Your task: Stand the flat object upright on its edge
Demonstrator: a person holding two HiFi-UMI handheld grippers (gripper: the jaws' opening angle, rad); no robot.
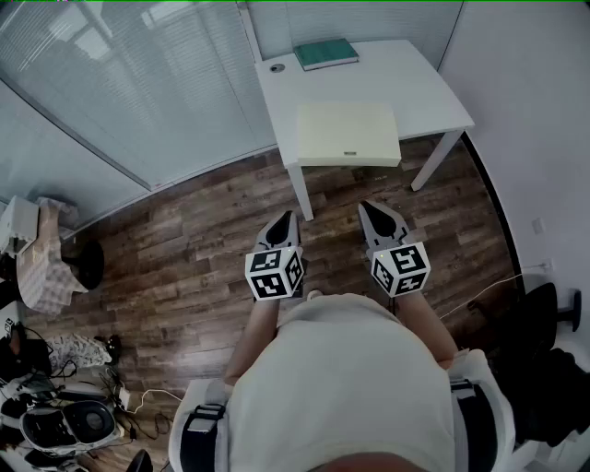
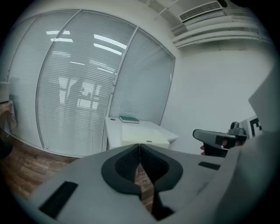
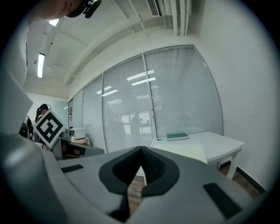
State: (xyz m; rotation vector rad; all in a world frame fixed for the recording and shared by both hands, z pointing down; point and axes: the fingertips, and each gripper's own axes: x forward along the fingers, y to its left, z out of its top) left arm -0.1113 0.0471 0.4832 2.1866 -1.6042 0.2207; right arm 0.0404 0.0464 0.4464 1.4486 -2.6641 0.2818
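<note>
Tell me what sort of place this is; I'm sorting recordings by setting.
Most likely an office: a white desk with a flat cream object and a green book on it, glass walls with slatted blinds, and an air-conditioning vent overhead.

The room is lit evenly and quite brightly, with a cool tone. A strip lamp (image 3: 41, 64) shines on the ceiling, and reflections of lamps make pale streaks of glare on the blinds (image 2: 87, 65). The white bench (image 1: 415, 88) is nearly washed out, and shadows on the floor (image 1: 212, 240) are faint. Both gripper views bend straight lines strongly and have black corners. Close to the lens, the left claw (image 2: 139, 146) and the right claw (image 3: 141, 151) look soft.
</note>
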